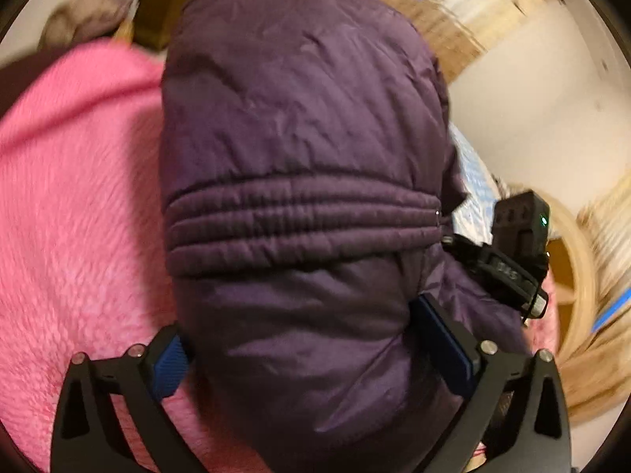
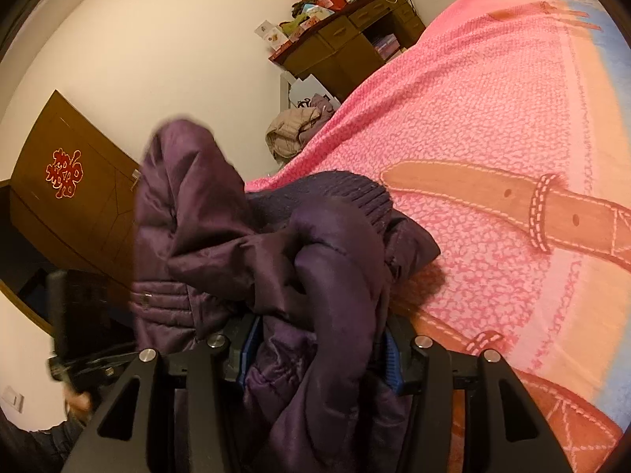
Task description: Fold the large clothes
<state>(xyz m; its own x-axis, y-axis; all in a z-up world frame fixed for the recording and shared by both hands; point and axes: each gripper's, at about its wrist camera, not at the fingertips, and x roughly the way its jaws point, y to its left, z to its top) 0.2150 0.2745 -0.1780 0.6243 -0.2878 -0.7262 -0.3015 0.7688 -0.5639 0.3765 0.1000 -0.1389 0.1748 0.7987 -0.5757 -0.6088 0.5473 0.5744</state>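
Left wrist view showing left gripper (image 1: 311, 358) clamping a bunched purple padded jacket (image 1: 299, 149) between blue pads (image 1: 169, 366), jacket hanging over pink blanket (image 1: 79, 197), right gripper (image 2: 315, 358) gripping another jacket fold, wooden desk (image 2: 347, 43) standing beyond.

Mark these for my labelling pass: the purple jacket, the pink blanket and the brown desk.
purple jacket (image 1: 299, 126): left wrist view, smooth quilted panel.
pink blanket (image 2: 473, 118): right wrist view, bare pink area.
brown desk (image 2: 347, 45): right wrist view, drawer front.
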